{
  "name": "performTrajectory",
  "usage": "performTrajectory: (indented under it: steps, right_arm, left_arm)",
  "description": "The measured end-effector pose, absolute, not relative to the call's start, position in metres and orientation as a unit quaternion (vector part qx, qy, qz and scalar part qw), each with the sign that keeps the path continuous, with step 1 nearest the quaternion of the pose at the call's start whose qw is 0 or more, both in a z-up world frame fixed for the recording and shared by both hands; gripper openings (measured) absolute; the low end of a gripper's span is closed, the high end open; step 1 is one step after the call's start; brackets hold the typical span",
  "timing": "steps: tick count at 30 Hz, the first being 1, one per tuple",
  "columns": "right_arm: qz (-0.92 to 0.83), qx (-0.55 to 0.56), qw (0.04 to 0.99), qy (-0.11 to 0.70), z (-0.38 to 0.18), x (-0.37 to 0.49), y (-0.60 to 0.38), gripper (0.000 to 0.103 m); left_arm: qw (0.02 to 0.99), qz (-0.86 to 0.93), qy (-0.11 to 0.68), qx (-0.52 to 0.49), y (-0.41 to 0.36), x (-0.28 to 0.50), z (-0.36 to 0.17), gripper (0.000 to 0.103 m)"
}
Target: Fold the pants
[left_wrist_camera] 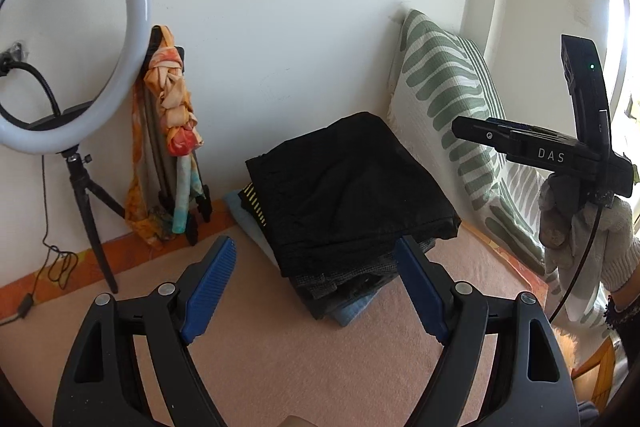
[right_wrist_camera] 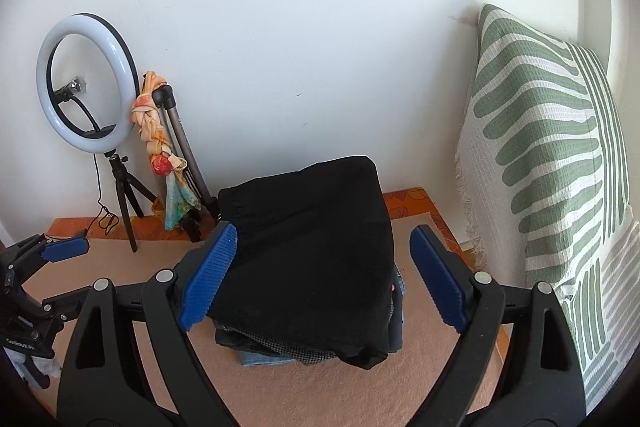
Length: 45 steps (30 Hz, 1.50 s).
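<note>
Folded black pants [left_wrist_camera: 352, 187] lie on top of a small stack of folded garments [left_wrist_camera: 340, 291], which rests on a pinkish mat [left_wrist_camera: 304, 359] with an orange patterned border. In the left wrist view the stack sits just ahead of the left tongs [left_wrist_camera: 316, 251], between and beyond the two blue pads [left_wrist_camera: 208, 287]. These tongs stand wide open and hold nothing; no pad presses on the cloth.

In the right wrist view the right tongs [right_wrist_camera: 324, 239] are likewise spread wide. The black pants [right_wrist_camera: 308, 251] lie between the blue pads [right_wrist_camera: 208, 275]. The left-hand pad overlaps the edge of the cloth in the picture, but whether it touches cannot be told; the right-hand pad stands clear of it. Nothing is gripped.

The right tongs' body, marked "DAS", shows at the right edge of the left wrist view, held by a gloved hand [left_wrist_camera: 580, 227]. The left tongs [right_wrist_camera: 64, 247] show at the left edge of the right wrist view.

Below the pants, a grey checked layer [right_wrist_camera: 304, 349] and a blue denim layer [right_wrist_camera: 256, 359] show at the near edge of the stack.

Behind the mat, against a white wall [right_wrist_camera: 300, 27], stand a lit ring light [right_wrist_camera: 86, 83] on a black tripod and a second folded tripod [right_wrist_camera: 180, 147] draped with an orange patterned scarf [right_wrist_camera: 160, 147]. A green-and-white striped cushion [right_wrist_camera: 552, 155] leans at the right of the stack.
</note>
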State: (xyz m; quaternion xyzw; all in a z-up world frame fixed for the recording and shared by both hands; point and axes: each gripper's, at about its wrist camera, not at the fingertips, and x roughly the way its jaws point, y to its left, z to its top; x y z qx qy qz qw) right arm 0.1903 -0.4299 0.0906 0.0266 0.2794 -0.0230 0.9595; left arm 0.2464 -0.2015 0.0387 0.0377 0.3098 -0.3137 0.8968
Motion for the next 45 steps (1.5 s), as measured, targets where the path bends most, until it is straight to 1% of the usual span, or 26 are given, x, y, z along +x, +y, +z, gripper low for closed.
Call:
performTrajectory:
  steps: [5,14,18,20,22,24,26,29,37,45]
  right_arm:
    - [-0.031,0.034,0.961,0.272,0.093,0.149,-0.401,0.093]
    - [-0.032,0.016,0.964,0.265,0.087,0.080,-0.345,0.094]
    - [-0.030,0.008,0.964,0.265,0.079,0.056,-0.324,0.098]
    - [-0.031,0.008,0.964,0.265,0.075,0.046,-0.316,0.099]
    - [-0.033,0.012,0.964,0.263,0.070,0.037,-0.311,0.102]
    - [-0.035,0.012,0.965,0.258,0.065,0.030,-0.305,0.103]
    - [-0.040,0.010,0.966,0.253,0.060,0.025,-0.300,0.103]
    - [-0.046,0.014,0.968,0.247,0.052,0.021,-0.295,0.103]
    - [-0.061,0.018,0.968,0.241,0.030,0.022,-0.291,0.103]
    - [-0.066,0.026,0.964,0.256,0.012,0.028,-0.297,0.103]
  left_arm:
    - [0.903,-0.305,0.300,0.038,-0.170,0.206,0.044,0.082]
    - [0.906,-0.304,0.294,0.029,-0.121,0.142,0.045,0.082]
    - [0.909,-0.302,0.286,0.025,-0.103,0.118,0.041,0.082]
    - [0.910,-0.301,0.285,0.020,-0.095,0.109,0.038,0.082]
    - [0.912,-0.296,0.282,0.016,-0.087,0.102,0.035,0.082]
    - [0.915,-0.292,0.279,0.012,-0.080,0.096,0.032,0.084]
    - [0.916,-0.292,0.276,0.006,-0.074,0.093,0.030,0.091]
    - [0.915,-0.293,0.277,0.004,-0.069,0.091,0.025,0.096]
    - [0.922,-0.275,0.271,0.012,-0.066,0.092,0.013,0.097]
    - [0.922,-0.263,0.285,0.006,-0.063,0.099,0.001,0.097]
